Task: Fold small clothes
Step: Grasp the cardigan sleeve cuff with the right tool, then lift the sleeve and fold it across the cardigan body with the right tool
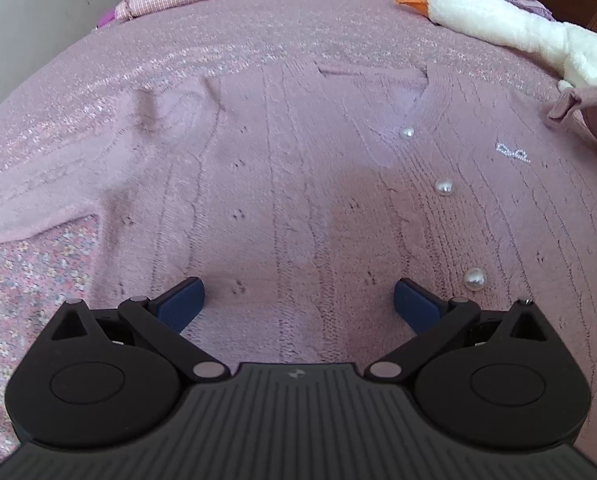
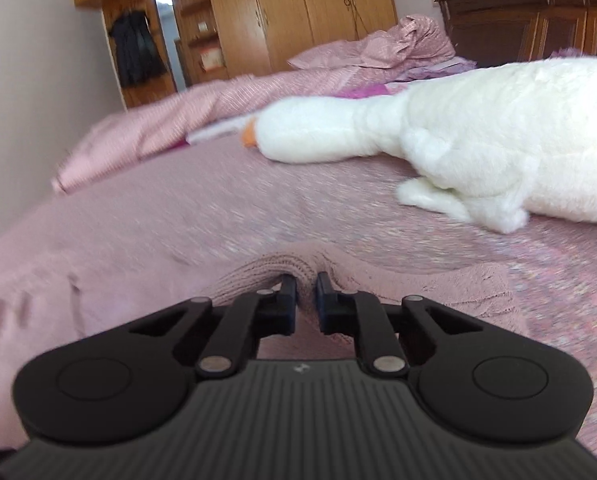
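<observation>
The cardigan (image 1: pixel 298 184), a pink knit with pearl buttons (image 1: pixel 444 187), lies spread front-up on the bed (image 1: pixel 218 36), its neckline away from us and its long axis running from our left claw (image 1: pixel 298 300) toward the pillows. That left claw hangs spread wide above the lower body panel, gripping nothing. Our right claw (image 2: pixel 307 294) is closed on a bunched fold of the cardigan's right-hand edge, lifted off the bed near the plush goose (image 2: pixel 438 148). We judge the fold must travel leftward across the button line, so the right claw leads while the left sits nearer the middle to pin.
</observation>
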A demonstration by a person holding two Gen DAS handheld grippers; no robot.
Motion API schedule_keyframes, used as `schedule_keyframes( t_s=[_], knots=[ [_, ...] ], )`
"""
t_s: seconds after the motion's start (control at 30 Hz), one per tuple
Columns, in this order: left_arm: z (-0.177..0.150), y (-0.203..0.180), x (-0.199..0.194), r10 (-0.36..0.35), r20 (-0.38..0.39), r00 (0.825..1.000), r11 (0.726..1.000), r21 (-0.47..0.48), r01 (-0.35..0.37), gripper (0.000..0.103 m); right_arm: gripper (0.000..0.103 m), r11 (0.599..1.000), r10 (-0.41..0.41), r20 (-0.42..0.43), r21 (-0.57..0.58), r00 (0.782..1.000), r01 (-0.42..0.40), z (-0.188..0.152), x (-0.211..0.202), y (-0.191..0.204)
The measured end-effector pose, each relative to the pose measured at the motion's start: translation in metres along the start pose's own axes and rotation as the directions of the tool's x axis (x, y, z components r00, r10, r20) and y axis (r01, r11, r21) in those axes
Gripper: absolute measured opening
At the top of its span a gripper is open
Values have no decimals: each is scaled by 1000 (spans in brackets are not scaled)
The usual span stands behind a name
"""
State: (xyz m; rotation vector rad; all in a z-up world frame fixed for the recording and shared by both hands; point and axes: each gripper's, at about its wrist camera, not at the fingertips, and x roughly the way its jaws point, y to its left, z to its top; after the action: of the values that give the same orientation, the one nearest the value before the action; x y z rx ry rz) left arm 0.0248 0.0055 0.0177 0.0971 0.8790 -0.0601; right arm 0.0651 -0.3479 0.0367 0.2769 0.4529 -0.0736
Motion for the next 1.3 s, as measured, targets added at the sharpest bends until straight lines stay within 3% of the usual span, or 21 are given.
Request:
schedule_keyframes(
  t_s=[0.4, 0.6, 0.8, 1.07, 1.3],
  knots=[
    [15, 46, -29, 75, 72, 995, 994, -84, -69, 103, 14, 979, 127, 17, 159, 992, -128, 14, -3, 51],
    [17, 77, -39, 107, 89, 990, 984, -151, -93, 103, 13, 958, 213, 53, 184, 976, -219, 29, -2, 102],
    [8, 107, -48, 134, 94, 987, 973, -203, -113, 103, 13, 931, 309, 32, 194, 951, -309, 28, 11, 157],
    [-5, 135, -51, 156, 79, 985, 959, -253, -132, 103, 13, 894, 415, -47, 207, 909, -397, -8, 32, 218],
    [-9, 147, -48, 155, 80, 985, 952, -278, -128, 103, 13, 874, 459, -186, 269, 869, -404, -58, 56, 233]
  ],
)
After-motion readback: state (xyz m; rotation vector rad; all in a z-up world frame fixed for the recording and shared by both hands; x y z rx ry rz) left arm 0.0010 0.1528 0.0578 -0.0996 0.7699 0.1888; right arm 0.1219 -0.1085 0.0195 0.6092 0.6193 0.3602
